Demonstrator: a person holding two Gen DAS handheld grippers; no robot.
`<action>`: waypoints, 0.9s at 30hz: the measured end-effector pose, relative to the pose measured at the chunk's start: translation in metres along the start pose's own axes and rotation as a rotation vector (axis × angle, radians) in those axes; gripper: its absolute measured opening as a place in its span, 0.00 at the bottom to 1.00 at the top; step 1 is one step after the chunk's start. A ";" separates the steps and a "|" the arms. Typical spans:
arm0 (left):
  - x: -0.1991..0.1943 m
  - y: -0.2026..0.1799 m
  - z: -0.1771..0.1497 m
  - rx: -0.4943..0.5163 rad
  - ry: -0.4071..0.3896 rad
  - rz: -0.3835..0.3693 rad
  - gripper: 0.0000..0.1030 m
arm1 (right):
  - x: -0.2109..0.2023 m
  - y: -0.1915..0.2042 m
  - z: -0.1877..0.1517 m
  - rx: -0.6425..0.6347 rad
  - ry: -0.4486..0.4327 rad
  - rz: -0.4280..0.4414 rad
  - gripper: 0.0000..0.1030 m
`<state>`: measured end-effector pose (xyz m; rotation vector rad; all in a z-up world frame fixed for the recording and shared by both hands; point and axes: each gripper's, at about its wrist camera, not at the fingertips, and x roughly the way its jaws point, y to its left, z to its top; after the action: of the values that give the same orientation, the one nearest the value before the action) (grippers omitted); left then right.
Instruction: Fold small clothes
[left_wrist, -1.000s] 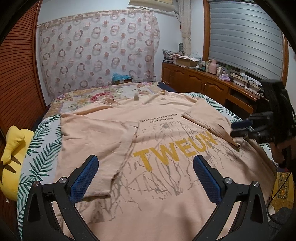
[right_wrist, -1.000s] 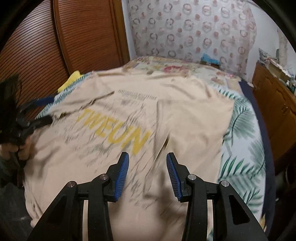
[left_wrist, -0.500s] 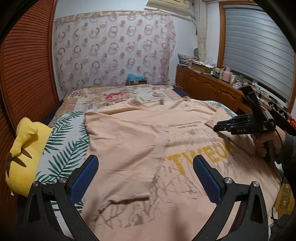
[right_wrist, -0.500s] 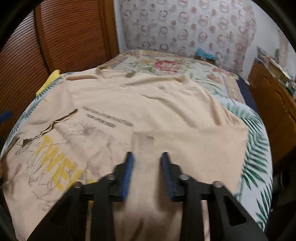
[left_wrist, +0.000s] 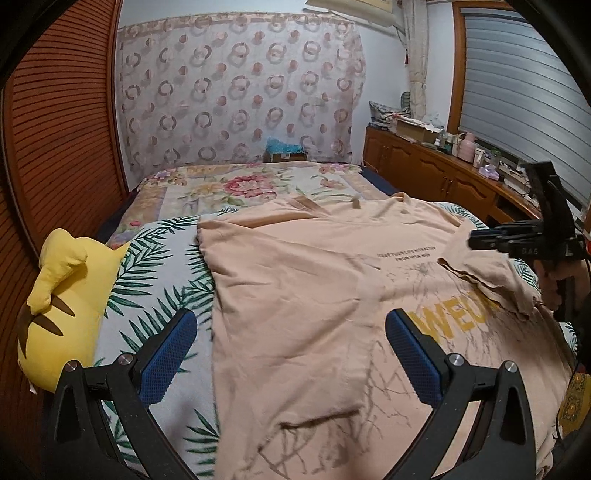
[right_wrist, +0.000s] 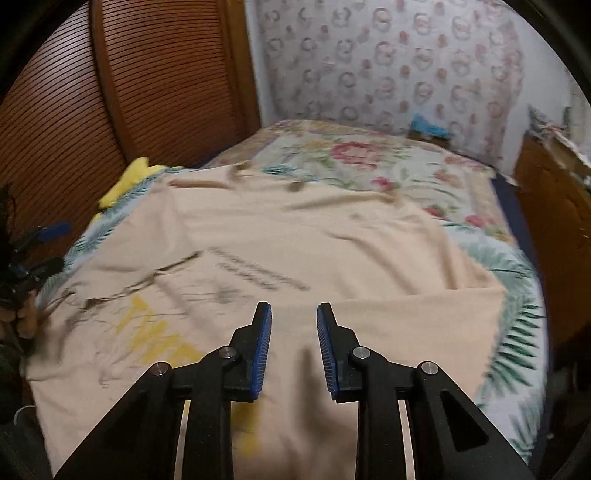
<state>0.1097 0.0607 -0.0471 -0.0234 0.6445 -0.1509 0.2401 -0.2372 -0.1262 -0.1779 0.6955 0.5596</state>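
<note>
A peach T-shirt (left_wrist: 314, 288) with yellow letters lies spread on the bed; both side sleeves are folded in over its body. It also shows in the right wrist view (right_wrist: 295, 243). My left gripper (left_wrist: 291, 350) is wide open and empty above the shirt's left folded edge. My right gripper (right_wrist: 294, 332) is partly open and empty, hovering over the shirt's right folded sleeve; it also shows in the left wrist view (left_wrist: 491, 238) at the right, above that sleeve.
The bed has a palm-leaf sheet (left_wrist: 159, 280) and a floral quilt (left_wrist: 240, 184) behind. A yellow plush pillow (left_wrist: 62, 295) lies at the left edge. A wooden slatted wardrobe (left_wrist: 55, 129) stands left; a cluttered wooden cabinet (left_wrist: 436, 173) stands right.
My left gripper has swung left, so the shirt's left edge now sits between its fingers. My right gripper has moved toward the shirt's collar side and its fingers have narrowed slightly.
</note>
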 end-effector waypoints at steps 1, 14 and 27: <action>0.002 0.003 0.001 -0.001 0.004 0.004 1.00 | -0.001 -0.006 -0.002 0.008 0.000 -0.020 0.26; 0.031 0.051 0.024 -0.030 0.047 0.046 0.72 | 0.026 -0.026 -0.029 0.026 0.043 -0.126 0.31; 0.093 0.079 0.043 -0.051 0.134 0.072 0.54 | 0.004 -0.038 -0.037 0.003 0.040 -0.111 0.49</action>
<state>0.2195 0.1244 -0.0742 -0.0393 0.7815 -0.0666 0.2430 -0.2794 -0.1579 -0.2242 0.7203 0.4495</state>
